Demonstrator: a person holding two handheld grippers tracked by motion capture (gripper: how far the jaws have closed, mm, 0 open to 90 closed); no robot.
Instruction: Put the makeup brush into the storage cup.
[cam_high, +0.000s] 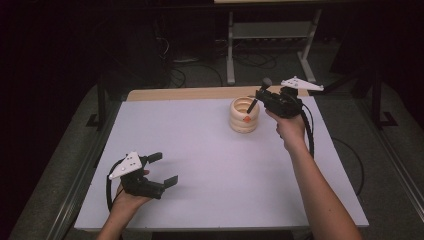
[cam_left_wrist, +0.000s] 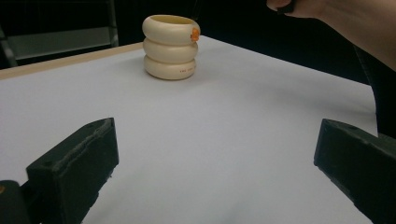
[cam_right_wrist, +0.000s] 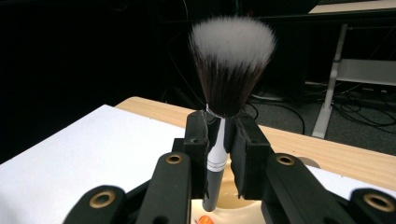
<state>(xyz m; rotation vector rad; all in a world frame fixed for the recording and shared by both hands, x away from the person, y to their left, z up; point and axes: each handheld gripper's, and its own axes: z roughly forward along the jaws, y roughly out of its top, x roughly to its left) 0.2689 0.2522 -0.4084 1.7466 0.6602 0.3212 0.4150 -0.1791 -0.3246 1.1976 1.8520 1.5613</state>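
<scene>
A cream ribbed holder (cam_high: 244, 115) shaped like stacked rings, with an orange sticker, stands on the white table (cam_high: 200, 160) toward the back right. My right gripper (cam_high: 260, 95) hovers just right of it, shut on a makeup brush (cam_right_wrist: 224, 93) whose handle points down into the holder's mouth (cam_right_wrist: 229, 203) and whose bristle head points up. In the high view the brush (cam_high: 260, 91) leans over the holder's rim. My left gripper (cam_high: 162, 170) rests open near the front left edge, nothing between its jaws. From there the holder (cam_left_wrist: 170, 46) stands far ahead.
A strip of bare wood (cam_high: 200, 93) runs along the table's back edge. Behind it are a metal desk frame (cam_high: 270, 40) and loose cables on the dark floor. A forearm (cam_left_wrist: 355, 23) crosses the upper right of the left gripper view.
</scene>
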